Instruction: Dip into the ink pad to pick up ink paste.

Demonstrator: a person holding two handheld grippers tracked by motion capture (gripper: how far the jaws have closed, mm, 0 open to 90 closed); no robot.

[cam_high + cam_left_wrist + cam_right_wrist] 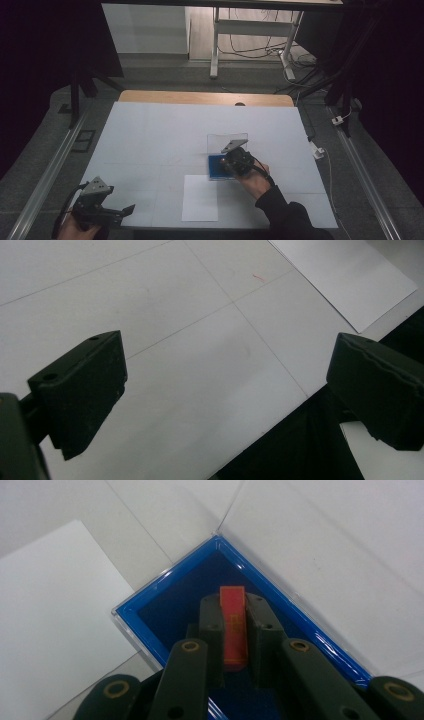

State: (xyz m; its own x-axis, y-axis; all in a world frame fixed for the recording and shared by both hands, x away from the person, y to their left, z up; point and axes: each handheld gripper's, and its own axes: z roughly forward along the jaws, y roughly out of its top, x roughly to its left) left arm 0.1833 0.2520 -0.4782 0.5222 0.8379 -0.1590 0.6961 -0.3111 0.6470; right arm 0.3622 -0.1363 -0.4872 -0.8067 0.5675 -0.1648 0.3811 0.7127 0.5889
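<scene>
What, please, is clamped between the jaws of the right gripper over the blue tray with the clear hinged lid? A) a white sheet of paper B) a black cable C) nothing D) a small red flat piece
D: in the right gripper view the right gripper has its jaws shut on a small red flat piece above the blue tray.

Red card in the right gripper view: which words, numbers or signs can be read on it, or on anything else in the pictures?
Red card: faint yellowish marks, too blurred to read.
Blue box: no text.
White sheet: blank.
A small red mark on the table, no letter.
</scene>
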